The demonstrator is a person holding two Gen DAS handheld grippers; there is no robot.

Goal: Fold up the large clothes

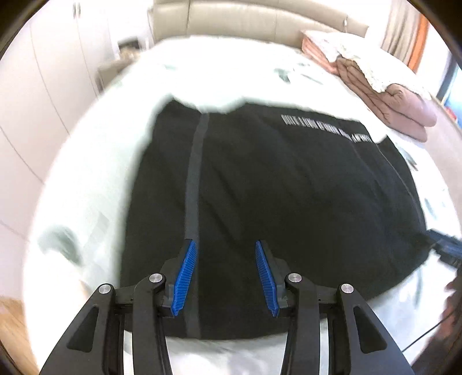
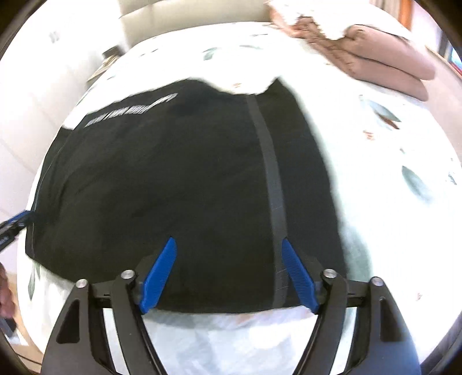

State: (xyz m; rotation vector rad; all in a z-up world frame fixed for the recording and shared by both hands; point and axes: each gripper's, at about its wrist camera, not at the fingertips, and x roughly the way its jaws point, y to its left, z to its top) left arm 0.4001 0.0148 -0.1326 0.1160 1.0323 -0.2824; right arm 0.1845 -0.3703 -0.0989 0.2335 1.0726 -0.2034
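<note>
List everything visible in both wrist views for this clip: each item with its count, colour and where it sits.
black garment: 1, black with a grey stripe and pale lettering, spread flat on the bed
bed sheet: 1, white with faint greenish leaf print, under the garment
folded quilt: 1, dusty pink, far right corner of the bed
lace cover: 1, cream, draped over the quilt
headboard: 1, beige, behind the bed
wardrobe doors: white, left wall
left gripper: black with blue pads, jaws open above the garment's near hem
right gripper: same, jaws open above the near hem
</note>
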